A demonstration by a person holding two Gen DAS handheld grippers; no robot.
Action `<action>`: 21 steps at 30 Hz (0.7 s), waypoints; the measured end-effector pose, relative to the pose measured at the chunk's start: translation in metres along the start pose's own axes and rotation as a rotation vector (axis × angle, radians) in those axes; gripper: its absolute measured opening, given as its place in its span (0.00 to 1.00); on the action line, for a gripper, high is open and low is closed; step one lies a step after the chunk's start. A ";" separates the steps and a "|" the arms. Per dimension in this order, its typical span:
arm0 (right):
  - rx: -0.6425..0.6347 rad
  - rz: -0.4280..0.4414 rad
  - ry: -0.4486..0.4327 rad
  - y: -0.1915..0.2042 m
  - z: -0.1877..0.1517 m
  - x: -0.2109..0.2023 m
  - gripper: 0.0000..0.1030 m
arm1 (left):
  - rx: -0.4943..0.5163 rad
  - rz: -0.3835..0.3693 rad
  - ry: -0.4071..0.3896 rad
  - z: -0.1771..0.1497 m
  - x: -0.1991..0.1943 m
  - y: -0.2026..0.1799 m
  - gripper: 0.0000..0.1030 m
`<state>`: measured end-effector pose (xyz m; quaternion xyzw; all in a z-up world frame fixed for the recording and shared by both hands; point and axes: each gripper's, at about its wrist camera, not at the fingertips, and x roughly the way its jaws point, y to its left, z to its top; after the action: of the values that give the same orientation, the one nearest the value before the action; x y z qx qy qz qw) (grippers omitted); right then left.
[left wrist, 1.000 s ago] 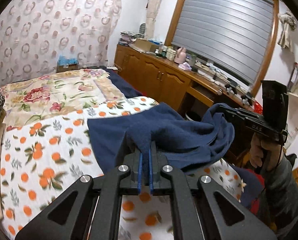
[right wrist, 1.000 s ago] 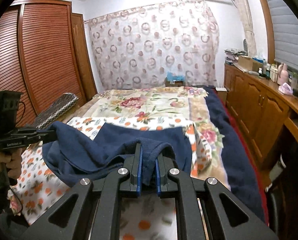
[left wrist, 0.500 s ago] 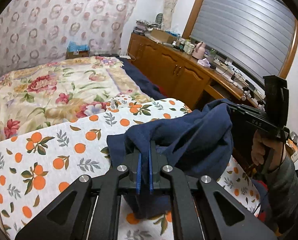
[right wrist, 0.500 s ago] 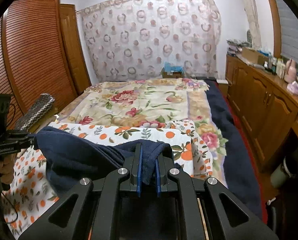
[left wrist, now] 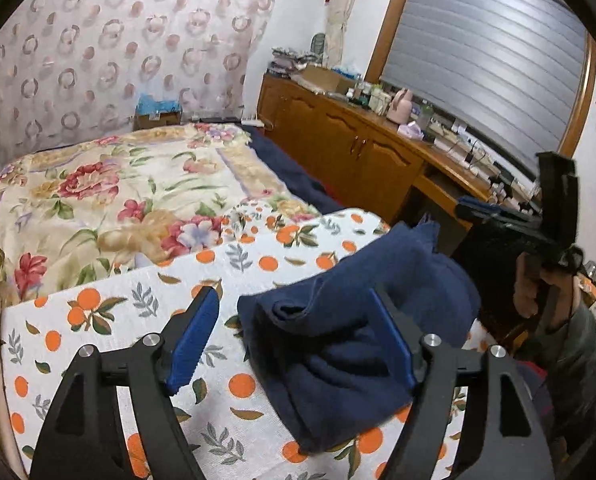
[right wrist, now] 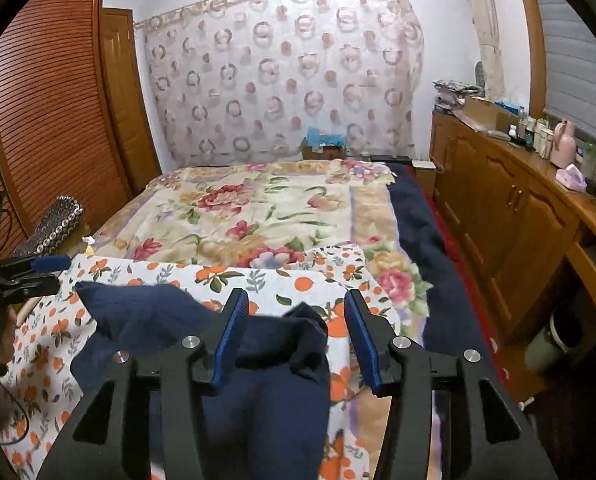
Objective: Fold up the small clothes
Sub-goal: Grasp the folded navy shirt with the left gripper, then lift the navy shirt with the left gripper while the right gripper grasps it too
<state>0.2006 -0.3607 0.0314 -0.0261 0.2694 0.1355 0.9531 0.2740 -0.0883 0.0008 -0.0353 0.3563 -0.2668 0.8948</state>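
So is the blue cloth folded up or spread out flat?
Folded up. The blue cloth lies doubled over in a bunched heap on the orange-print sheet, not flat. Both grippers are open, holding nothing.

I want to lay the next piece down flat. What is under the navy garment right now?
The navy garment lies bunched on the orange-print sheet, which overlaps a floral blanket. Whatever sits directly beneath its folds is covered.

Bed [right wrist: 411,216] carries floral quilt [right wrist: 258,208], orange-print sheet [left wrist: 110,320], navy garment [left wrist: 361,328]
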 end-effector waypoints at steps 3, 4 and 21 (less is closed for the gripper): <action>-0.016 0.022 0.031 -0.002 -0.010 0.004 0.56 | 0.004 0.003 0.048 -0.005 0.016 -0.001 0.74; -0.018 0.028 0.052 -0.002 -0.012 0.008 0.56 | 0.007 -0.006 0.064 -0.006 0.023 -0.002 0.74; 0.000 0.125 0.097 -0.024 -0.016 0.036 0.06 | 0.016 -0.010 0.130 0.005 0.068 0.004 0.15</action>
<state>0.2285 -0.3767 -0.0013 -0.0156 0.3163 0.1935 0.9286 0.3198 -0.1194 -0.0384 -0.0124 0.4113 -0.2759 0.8686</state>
